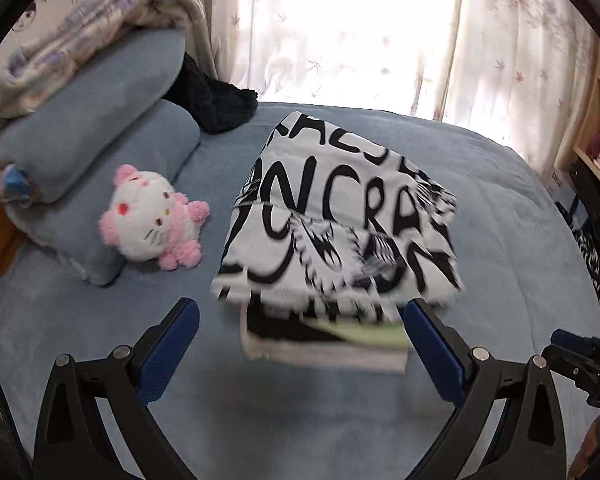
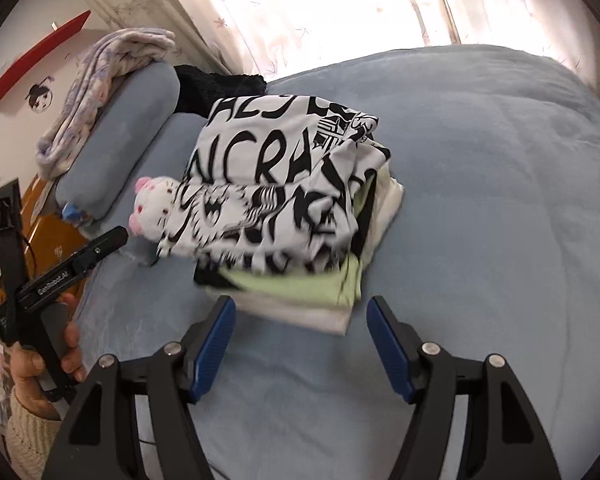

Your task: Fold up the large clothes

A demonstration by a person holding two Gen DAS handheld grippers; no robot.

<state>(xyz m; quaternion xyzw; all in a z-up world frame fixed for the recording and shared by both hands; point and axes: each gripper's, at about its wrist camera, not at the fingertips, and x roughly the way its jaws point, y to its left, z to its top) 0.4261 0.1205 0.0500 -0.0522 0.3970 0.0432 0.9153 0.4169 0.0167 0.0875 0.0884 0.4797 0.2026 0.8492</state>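
Left wrist view showed the black-and-white lettered garment (image 1: pixel 340 216) lying folded on top of a small stack of clothes (image 1: pixel 324 340), with a pale green piece and a white one showing beneath its near edge. The stack sat on the blue bed (image 1: pixel 500 208), near the middle, and the printed piece looked a little loose at its right corner rather than squared to the layers below.

The left claw (image 1: pixel 300 344) stood wide open with nothing between its blue pads (image 1: pixel 172 344), hanging above the bedcover just short of the stack. In the right wrist view the right claw (image 2: pixel 300 344) was likewise open and empty, clear of the cloth, and the person's hand (image 2: pixel 48 364) holding the other tool showed at the left edge.

Judging by this, the folding of this garment was done and it had been let go onto the stack; both claws seemed to be in the release-and-withdraw step. The next move would call for either tidying the overhanging corner or fetching another large item.

Beside the stack lay a pink and white plush toy (image 1: pixel 148 216), close to it but apart in the left view, with blue pillows (image 1: pixel 92 128), a patterned blanket (image 1: pixel 80 40) on them, and a black fuzzy cloth (image 1: pixel 216 100) toward the curtained window (image 1: pixel 340 32).
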